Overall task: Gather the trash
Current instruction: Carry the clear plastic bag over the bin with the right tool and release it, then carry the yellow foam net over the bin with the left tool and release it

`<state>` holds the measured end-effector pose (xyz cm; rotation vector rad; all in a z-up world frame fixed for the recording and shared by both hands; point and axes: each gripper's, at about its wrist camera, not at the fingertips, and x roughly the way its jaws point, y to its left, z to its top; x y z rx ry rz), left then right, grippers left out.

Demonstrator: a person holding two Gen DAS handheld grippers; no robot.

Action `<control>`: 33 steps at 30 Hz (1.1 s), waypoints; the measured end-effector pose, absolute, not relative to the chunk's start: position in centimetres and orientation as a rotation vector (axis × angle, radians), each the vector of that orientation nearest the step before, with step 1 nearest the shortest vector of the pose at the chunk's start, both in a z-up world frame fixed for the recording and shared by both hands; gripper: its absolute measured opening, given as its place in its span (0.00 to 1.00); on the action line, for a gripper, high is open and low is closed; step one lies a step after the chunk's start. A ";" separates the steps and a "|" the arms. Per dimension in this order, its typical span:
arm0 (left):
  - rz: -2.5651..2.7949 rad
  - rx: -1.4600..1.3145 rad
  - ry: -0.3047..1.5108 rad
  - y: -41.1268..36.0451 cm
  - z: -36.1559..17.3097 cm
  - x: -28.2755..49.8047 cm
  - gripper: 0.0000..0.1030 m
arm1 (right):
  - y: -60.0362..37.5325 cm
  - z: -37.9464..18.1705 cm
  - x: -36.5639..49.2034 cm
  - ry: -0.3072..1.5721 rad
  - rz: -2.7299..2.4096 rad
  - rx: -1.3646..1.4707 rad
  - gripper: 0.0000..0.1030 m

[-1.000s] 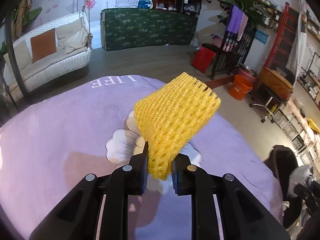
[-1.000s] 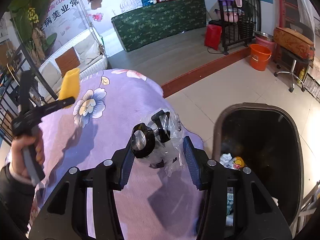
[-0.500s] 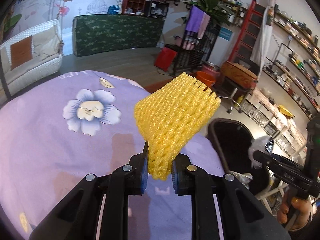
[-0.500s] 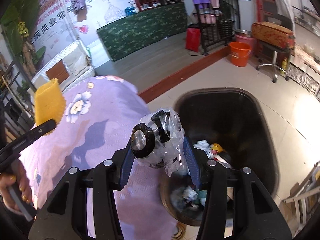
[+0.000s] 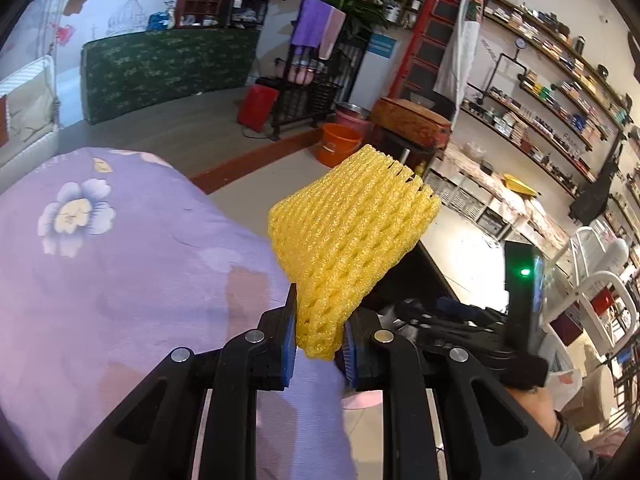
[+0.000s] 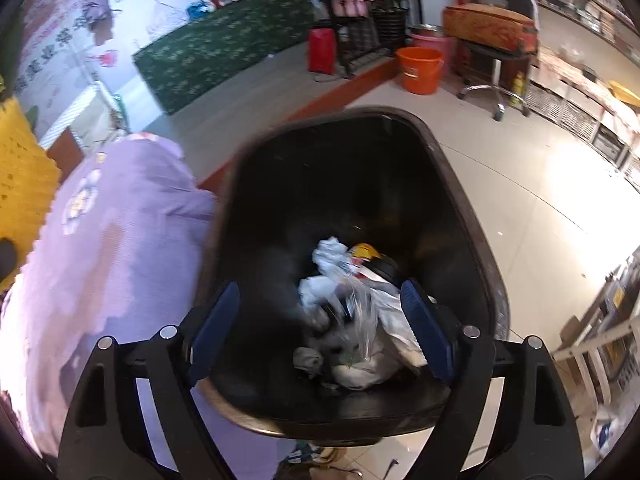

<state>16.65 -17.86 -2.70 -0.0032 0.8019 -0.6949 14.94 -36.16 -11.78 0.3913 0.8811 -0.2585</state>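
Observation:
My left gripper (image 5: 319,338) is shut on a yellow foam net sleeve (image 5: 348,236), held up over the right edge of the purple flowered tablecloth (image 5: 100,264). My right gripper (image 6: 320,324) is open and empty, directly above the black trash bin (image 6: 460,216). A clear plastic bag with dark items (image 6: 354,320) is blurred between the jaws, dropping onto the white and yellow trash inside the bin. The yellow sleeve also shows at the left edge of the right wrist view (image 6: 20,184). The right gripper's body shows in the left wrist view (image 5: 472,320).
The bin stands on the tiled floor against the table's edge (image 6: 180,240). An orange bucket (image 6: 420,70), a red bag (image 6: 322,50), a stool with a wooden box (image 6: 490,36) and shelving (image 5: 540,92) stand farther back.
My right gripper moved over the bin and opened, letting go of the plastic bag, which falls in. My left gripper swung right toward the bin, still holding the yellow sleeve.

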 end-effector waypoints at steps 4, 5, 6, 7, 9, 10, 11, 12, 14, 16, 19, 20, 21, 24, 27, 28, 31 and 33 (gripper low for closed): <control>-0.735 0.028 0.840 -20.4 -3.7 16.0 0.18 | -37.4 -10.5 13.4 0.820 -0.294 0.410 0.80; -0.745 0.034 0.851 -21.0 -4.0 16.0 0.18 | -37.7 -10.1 13.0 0.808 -0.308 0.405 0.80; -0.760 0.040 0.868 -21.7 -4.4 16.1 0.18 | -38.0 -9.7 12.5 0.795 -0.322 0.401 0.80; -0.777 0.045 0.888 -22.5 -4.8 16.3 0.18 | -38.5 -9.2 12.0 0.779 -0.337 0.404 0.80; -0.799 0.056 0.912 -23.6 -5.4 16.2 0.18 | -39.2 -8.6 11.1 0.758 -0.356 0.412 0.81; -0.806 0.068 0.922 -24.2 -5.8 16.3 0.18 | -39.7 -8.3 10.5 0.750 -0.369 0.415 0.81; -0.812 0.078 0.933 -24.9 -6.1 16.5 0.18 | -40.1 -8.1 10.2 0.744 -0.382 0.416 0.82; -0.818 0.084 0.943 -25.2 -6.5 16.4 0.18 | -40.5 -8.0 9.8 0.739 -0.392 0.419 0.82; -0.832 0.102 0.974 -26.3 -7.3 16.6 0.18 | -41.3 -7.9 8.8 0.733 -0.412 0.433 0.83; -0.835 0.127 0.987 -27.0 -7.7 16.6 0.18 | -41.7 -7.8 8.3 0.734 -0.425 0.442 0.83; -0.853 0.169 0.999 -28.2 -8.4 16.4 0.19 | -42.5 -8.0 7.5 0.733 -0.445 0.454 0.83; -0.860 0.184 0.996 -28.5 -8.5 16.3 0.20 | -42.8 -8.0 7.4 0.735 -0.452 0.454 0.83; -0.863 0.192 0.993 -28.7 -8.6 16.2 0.24 | -43.0 -8.0 7.2 0.735 -0.459 0.453 0.83; -0.872 0.195 0.996 -28.8 -8.7 15.9 0.44 | -43.2 -7.8 6.7 0.726 -0.497 0.442 0.87; -0.867 0.191 0.958 -28.0 -8.2 15.2 0.71 | -43.4 -7.2 5.9 0.685 -0.576 0.417 0.95; -0.862 0.191 0.940 -27.7 -8.0 14.9 0.76 | -43.4 -6.9 5.7 0.669 -0.608 0.410 0.95; -0.851 0.178 0.884 -26.2 -6.6 14.0 0.89 | -43.3 -6.2 5.3 0.630 -0.649 0.411 0.95; -0.818 0.175 0.842 -24.5 -5.9 13.3 0.94 | -42.3 -5.5 5.1 0.594 -0.662 0.405 0.95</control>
